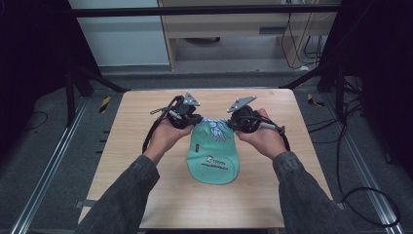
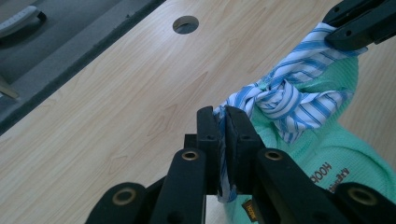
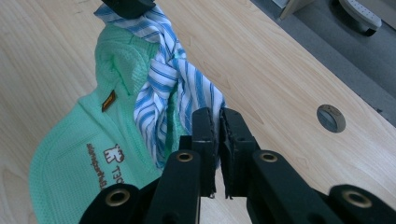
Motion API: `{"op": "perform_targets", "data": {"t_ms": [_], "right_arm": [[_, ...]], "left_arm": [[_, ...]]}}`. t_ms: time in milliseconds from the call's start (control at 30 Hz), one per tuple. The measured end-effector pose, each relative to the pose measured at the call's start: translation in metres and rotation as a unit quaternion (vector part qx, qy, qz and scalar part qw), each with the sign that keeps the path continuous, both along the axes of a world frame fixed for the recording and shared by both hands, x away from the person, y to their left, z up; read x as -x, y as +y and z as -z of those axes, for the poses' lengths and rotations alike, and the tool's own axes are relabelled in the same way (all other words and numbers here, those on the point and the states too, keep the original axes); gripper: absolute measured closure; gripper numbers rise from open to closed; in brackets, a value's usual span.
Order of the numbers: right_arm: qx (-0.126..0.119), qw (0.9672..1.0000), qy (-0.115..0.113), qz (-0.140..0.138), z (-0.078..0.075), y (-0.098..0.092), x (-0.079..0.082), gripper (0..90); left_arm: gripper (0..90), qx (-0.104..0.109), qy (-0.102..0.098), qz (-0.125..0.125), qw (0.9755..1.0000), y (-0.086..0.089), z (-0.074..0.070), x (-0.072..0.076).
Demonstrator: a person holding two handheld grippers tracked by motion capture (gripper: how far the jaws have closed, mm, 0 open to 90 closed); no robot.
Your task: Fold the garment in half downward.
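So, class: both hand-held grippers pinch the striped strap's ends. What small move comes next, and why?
Probably pull the ends gently apart. The left hand-held gripper and right hand-held gripper are each shut on an end of the striped strap, whose knot sits loose above the green bib.

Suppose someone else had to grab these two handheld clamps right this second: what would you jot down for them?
Left gripper: shut on one end of the blue-and-white striped cloth.
Right gripper: shut on the cloth's other end.
Things: the cloth is knotted in the middle and stretched between the grippers, over the far edge of the green cap. The cap lies mid-table, printed side toward the person.
Done: a knot is formed in the cloth.
Left: probably pull the ends apart to tighten it, then release; how tight it already is I cannot tell.
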State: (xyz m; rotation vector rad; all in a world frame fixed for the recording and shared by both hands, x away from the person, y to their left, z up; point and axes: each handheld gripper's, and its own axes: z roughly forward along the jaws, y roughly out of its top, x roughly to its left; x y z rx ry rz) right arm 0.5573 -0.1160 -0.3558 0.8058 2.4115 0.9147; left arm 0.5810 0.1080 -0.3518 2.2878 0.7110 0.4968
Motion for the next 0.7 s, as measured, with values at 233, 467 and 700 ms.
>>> {"op": "perform_targets", "data": {"t_ms": [233, 467, 700], "right_arm": [[0.006, 1.0, 0.002, -0.002, 0.012, 0.0, -0.001, 85.0], [0.003, 1.0, 0.004, -0.002, 0.022, -0.003, 0.003, 85.0], [0.001, 1.0, 0.006, -0.005, 0.027, -0.004, 0.007, 85.0]], "left_arm": [[85.0, -0.008, 0.003, 0.002, 1.0, -0.002, 0.011, 0.001], [85.0, -0.014, 0.0, 0.008, 0.9999, -0.005, 0.019, 0.007], [85.0, -0.015, -0.002, 0.011, 0.9998, -0.005, 0.023, 0.013]]}}
